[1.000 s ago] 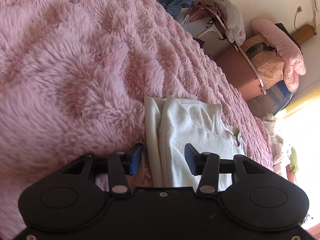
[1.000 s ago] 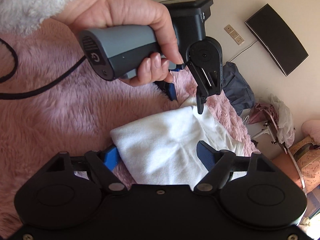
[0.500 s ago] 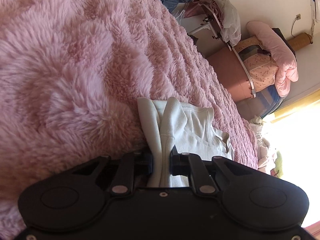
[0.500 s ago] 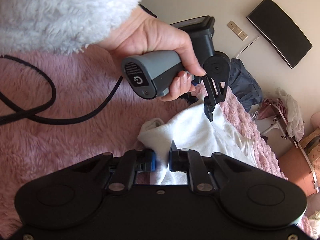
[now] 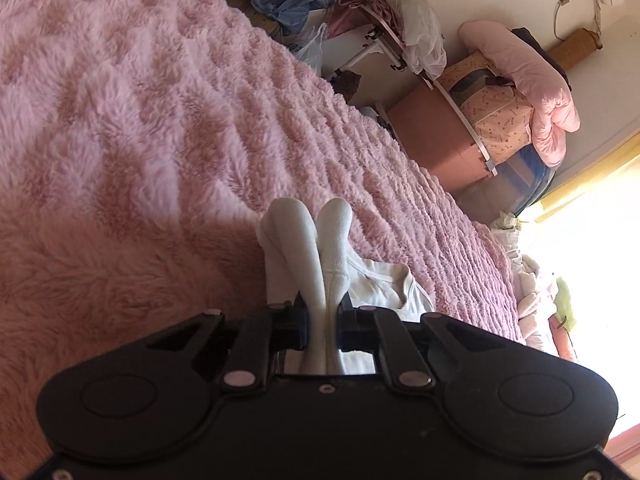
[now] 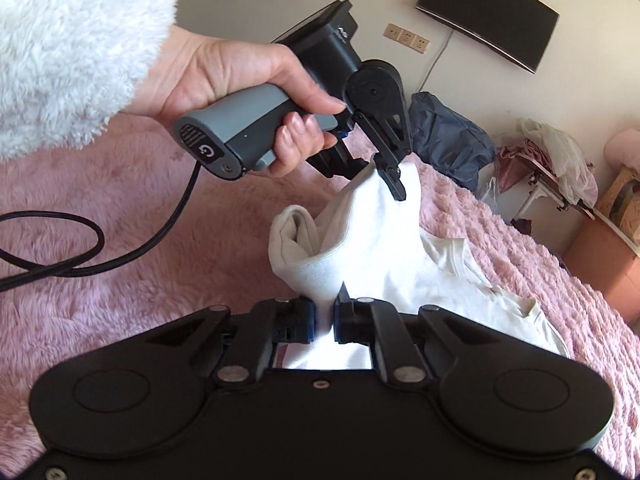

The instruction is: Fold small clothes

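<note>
Left wrist view: the left gripper (image 5: pixel 322 326) has just been closing, and its jaws, wide apart a second ago, now pinch two bunched folds of the white garment (image 5: pixel 320 240), which has come up off the pink fluffy blanket (image 5: pixel 160 120) where it lay flat before. In the right wrist view the right gripper (image 6: pixel 323 318) has likewise gone from open to clamped on a fold of the same cloth, and the raised edge hangs between the two tools.

A hand (image 6: pixel 240 80) in a white fleece sleeve (image 6: pixel 68 48) grips the left tool's grey handle, and a black cable (image 6: pixel 80 256) trails over the blanket. Past the bed stand a blue bag (image 6: pixel 448 136), a brown box (image 5: pixel 436 136) piled with pink bedding, and a dark wall screen (image 6: pixel 486 26). Nothing blocks the garment.

The garment is soft, creased white knit; its far part, with a neckline, rests on the blanket.
</note>
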{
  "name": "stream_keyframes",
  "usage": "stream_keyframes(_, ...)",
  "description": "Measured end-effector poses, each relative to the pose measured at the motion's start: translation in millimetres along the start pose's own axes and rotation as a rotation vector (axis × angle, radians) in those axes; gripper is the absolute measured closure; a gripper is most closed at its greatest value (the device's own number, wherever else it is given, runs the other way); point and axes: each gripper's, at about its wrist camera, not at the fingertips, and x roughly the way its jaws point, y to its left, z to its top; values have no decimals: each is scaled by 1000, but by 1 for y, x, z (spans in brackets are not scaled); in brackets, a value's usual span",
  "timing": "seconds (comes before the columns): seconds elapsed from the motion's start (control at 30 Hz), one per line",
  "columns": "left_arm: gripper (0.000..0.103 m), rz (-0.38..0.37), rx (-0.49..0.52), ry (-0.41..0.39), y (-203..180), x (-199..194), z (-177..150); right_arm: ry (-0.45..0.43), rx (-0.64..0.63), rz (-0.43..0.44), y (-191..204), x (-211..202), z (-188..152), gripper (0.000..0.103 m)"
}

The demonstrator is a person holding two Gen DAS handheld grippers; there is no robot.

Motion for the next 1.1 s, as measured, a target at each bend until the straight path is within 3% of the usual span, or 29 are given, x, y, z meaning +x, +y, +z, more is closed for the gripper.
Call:
stream_keyframes(0.13,95,42,69,-20,-49,17,-1,-31,94,-49,-32,-24,-8,96)
stream_keyframes(0.23,95,19,79,-18,-79,35,-3,-45,139,-104,-56,-39,-20,96)
stream_keyframes(0.53,95,5,192,65,-179,125,-31,-31,302,-233,-135,-63,-67,97)
stream_keyframes(0.9,95,8,289,169,-251,207,-65,21,505,-309,-211,-71,-117,97)
stream_keyframes(1.1,95,21,313,210,-266,238,-86,67,593,-326,-232,-70,-145,97)
